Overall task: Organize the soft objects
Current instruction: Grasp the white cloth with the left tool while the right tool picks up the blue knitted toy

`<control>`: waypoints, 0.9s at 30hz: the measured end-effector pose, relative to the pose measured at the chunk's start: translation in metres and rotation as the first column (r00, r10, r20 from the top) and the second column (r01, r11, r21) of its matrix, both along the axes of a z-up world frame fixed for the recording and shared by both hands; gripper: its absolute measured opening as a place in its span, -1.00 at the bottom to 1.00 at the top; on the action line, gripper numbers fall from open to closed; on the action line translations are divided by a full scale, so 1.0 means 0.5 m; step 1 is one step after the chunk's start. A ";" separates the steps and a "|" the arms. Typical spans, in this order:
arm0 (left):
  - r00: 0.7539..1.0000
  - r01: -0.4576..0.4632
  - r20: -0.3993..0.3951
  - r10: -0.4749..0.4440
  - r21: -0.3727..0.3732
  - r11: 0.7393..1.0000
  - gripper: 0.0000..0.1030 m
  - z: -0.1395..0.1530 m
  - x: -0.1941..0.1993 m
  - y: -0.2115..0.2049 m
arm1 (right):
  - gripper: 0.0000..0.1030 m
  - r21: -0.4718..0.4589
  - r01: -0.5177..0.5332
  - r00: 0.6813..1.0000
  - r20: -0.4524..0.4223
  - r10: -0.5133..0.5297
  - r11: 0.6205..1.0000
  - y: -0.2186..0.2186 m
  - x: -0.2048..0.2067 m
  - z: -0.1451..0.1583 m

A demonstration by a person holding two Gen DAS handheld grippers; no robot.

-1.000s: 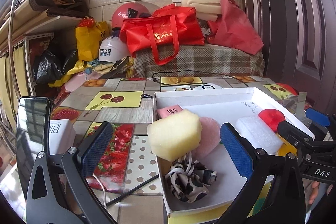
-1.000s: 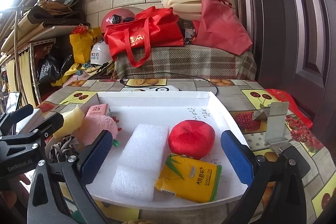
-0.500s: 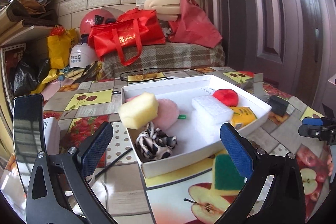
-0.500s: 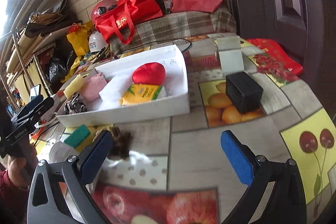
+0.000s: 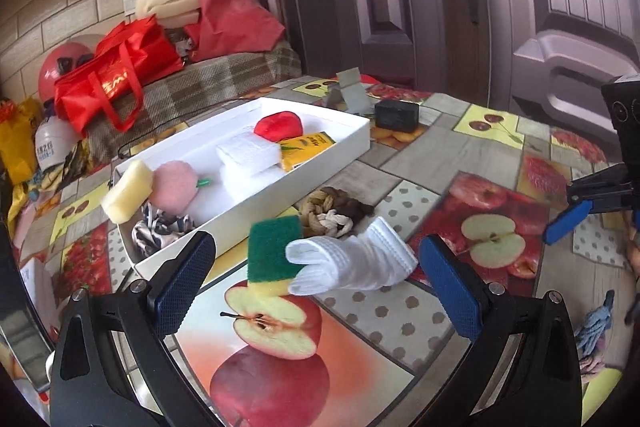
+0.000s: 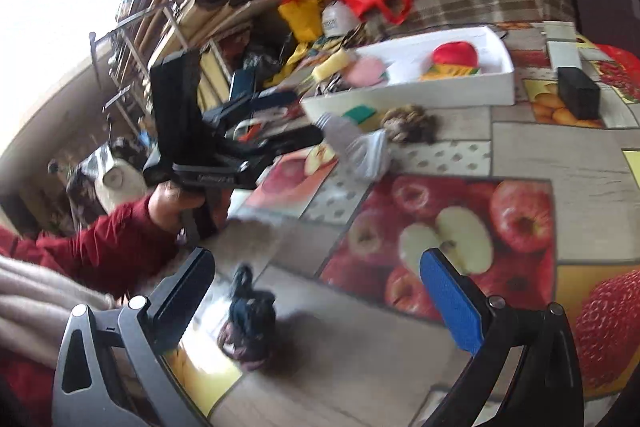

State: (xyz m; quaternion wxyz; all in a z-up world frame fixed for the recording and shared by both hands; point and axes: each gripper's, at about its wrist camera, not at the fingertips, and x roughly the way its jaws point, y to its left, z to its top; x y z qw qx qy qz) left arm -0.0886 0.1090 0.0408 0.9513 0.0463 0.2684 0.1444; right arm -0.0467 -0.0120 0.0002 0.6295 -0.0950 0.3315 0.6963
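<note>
Fruit pictures cover the worktop [image 5: 500, 155], and a brick wall and a dark door stand behind it. From the left wrist view, the left gripper [image 5: 316, 283] is wide open and holds nothing. Between its blue pads lie a green and yellow sponge [image 5: 272, 251] and a folded white cloth [image 5: 360, 259], touching each other. Just behind them sits a brown knotted rope [image 5: 332, 211], next to the white tray [image 5: 320, 163]. Inside the tray are a red ball [image 5: 278, 125], white foam [image 5: 248, 155], a yellow pack [image 5: 306, 147], a pink puff [image 5: 174, 183] and a yellow sponge [image 5: 128, 191].

From the right wrist view, which is blurry, the right gripper [image 6: 316, 299] is wide open too and empty. A dark cloth bundle [image 6: 250, 323] lies on the worktop between its pads. A hand [image 6: 172, 203] in a red sleeve [image 6: 104, 247] holds the other gripper near the white cloth.
</note>
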 end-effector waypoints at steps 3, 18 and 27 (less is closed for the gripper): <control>0.999 0.024 -0.036 -0.023 0.039 0.999 0.99 -0.007 0.011 -0.018 | 0.94 -0.046 -0.103 0.994 0.041 0.105 0.994 0.020 -0.062 -0.014; 0.965 0.078 -0.253 -0.065 0.041 0.996 0.73 -0.056 0.116 -0.018 | -0.67 -0.028 0.096 0.981 0.169 -0.090 0.995 0.015 -0.006 0.007; 0.953 0.146 -0.250 -0.169 -0.108 0.983 0.72 -0.052 0.051 -0.088 | -0.66 0.067 0.273 0.952 0.122 -0.279 0.960 0.003 0.086 0.032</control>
